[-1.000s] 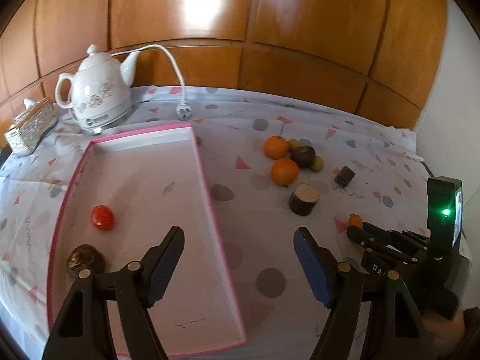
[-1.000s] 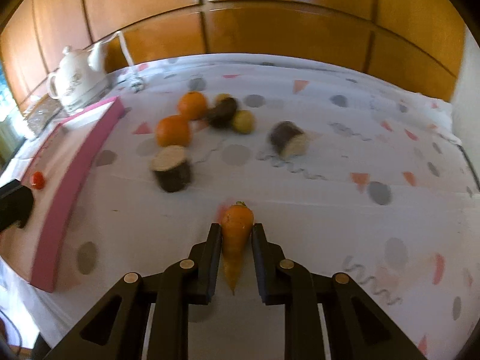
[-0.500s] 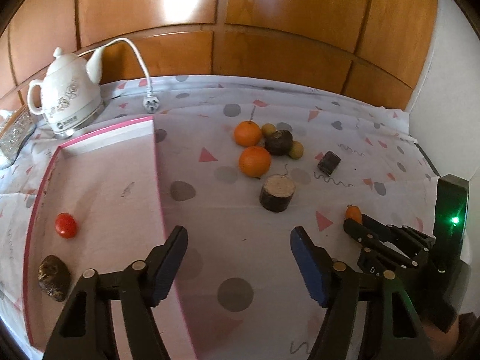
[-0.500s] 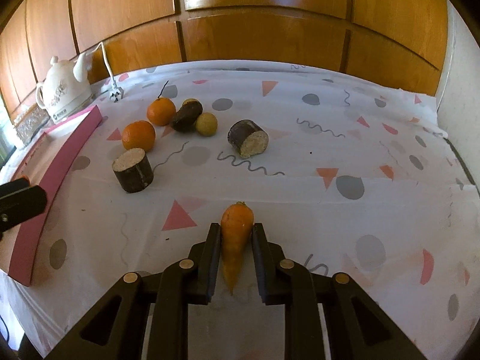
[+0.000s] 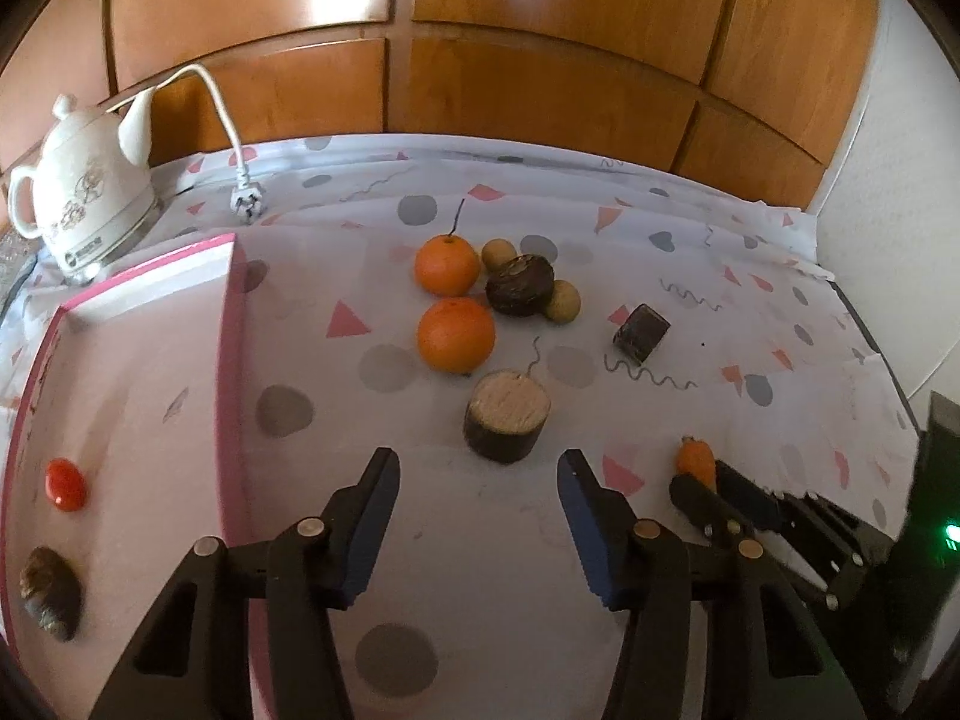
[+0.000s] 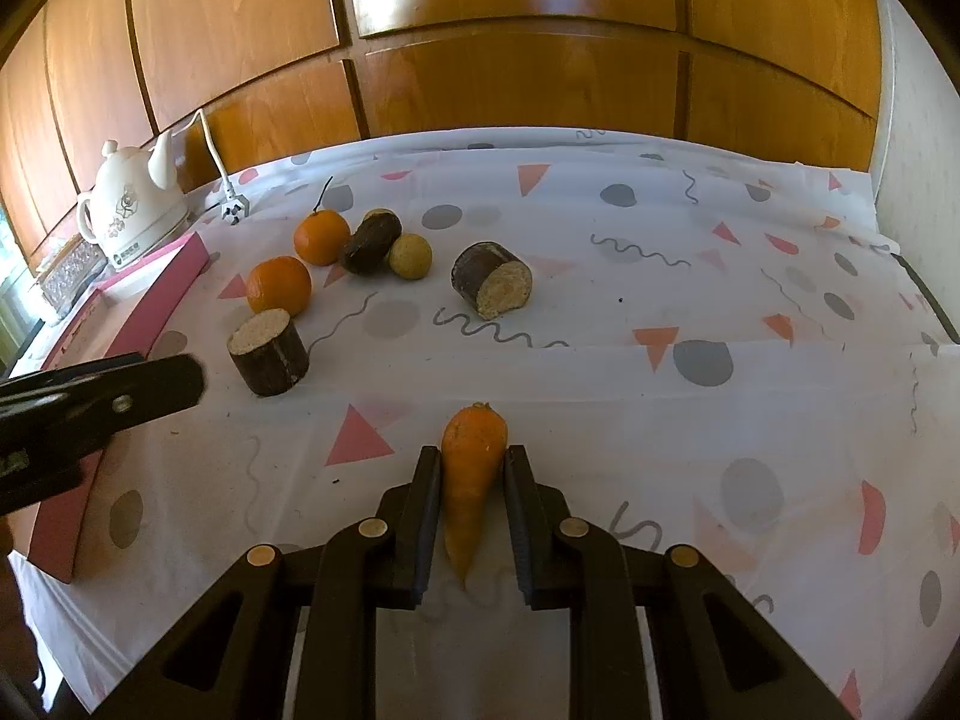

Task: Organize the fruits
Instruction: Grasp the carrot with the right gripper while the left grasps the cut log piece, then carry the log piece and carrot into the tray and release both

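Observation:
My right gripper [image 6: 471,468] is shut on an orange carrot [image 6: 471,468], held just above the tablecloth; the carrot also shows in the left wrist view [image 5: 696,459]. My left gripper [image 5: 477,480] is open and empty, just short of a dark cut log piece [image 5: 507,414]. Beyond it lie two oranges [image 5: 456,333] [image 5: 447,264], a dark round fruit [image 5: 519,285], two small tan fruits [image 5: 563,300] and another cut piece [image 5: 641,331]. A pink tray [image 5: 231,360] at left holds a red tomato [image 5: 65,483] and a brown fruit [image 5: 51,591].
A white electric kettle [image 5: 84,204] with cord and plug [image 5: 247,201] stands at the back left. Wooden panels back the table. A white wall runs along the right edge. A glass box [image 6: 66,270] sits beside the kettle.
My left gripper has swung right, off the tray and toward the cut log piece, still open. My right gripper keeps holding the carrot and has turned slightly, bringing the left gripper into view.

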Action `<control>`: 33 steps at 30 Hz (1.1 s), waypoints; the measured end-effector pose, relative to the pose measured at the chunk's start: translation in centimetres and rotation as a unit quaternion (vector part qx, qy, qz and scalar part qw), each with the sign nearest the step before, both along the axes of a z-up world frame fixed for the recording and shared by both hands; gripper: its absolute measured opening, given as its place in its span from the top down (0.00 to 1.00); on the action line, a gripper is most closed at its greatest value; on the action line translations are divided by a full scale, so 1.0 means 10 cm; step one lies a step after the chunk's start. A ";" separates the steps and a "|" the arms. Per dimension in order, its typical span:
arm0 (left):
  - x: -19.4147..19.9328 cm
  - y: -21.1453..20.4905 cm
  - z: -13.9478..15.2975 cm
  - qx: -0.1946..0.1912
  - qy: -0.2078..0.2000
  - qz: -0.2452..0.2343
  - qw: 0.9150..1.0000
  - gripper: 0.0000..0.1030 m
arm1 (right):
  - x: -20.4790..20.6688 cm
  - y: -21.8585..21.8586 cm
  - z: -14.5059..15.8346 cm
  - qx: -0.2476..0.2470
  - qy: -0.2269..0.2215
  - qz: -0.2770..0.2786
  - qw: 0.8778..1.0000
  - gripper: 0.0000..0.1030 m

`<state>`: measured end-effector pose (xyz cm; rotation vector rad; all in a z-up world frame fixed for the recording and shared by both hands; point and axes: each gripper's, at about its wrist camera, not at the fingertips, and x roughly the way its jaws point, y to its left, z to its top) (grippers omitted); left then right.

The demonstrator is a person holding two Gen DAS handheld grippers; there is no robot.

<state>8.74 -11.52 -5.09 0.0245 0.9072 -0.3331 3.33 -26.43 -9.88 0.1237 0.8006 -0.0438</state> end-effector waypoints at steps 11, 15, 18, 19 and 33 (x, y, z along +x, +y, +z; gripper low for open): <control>0.31 -0.27 -0.23 0.022 0.012 0.009 1.000 0.56 | 0.00 0.02 0.00 -0.010 -0.003 0.000 1.000 0.79; 0.35 -0.27 -0.27 0.007 0.016 0.007 1.000 0.64 | 0.00 0.02 0.00 -0.012 -0.003 0.000 1.000 0.79; 0.30 -0.25 -0.27 0.006 0.011 -0.001 1.000 0.64 | 0.01 0.03 0.00 -0.015 -0.003 0.001 1.000 0.79; 0.27 -0.23 -0.27 0.004 0.011 -0.001 1.000 0.64 | 0.01 0.03 0.00 -0.016 -0.003 0.001 1.000 0.79; -0.17 0.11 -0.06 -0.006 -0.006 0.014 1.000 0.64 | 0.01 0.06 0.00 -0.030 -0.001 0.001 1.000 0.80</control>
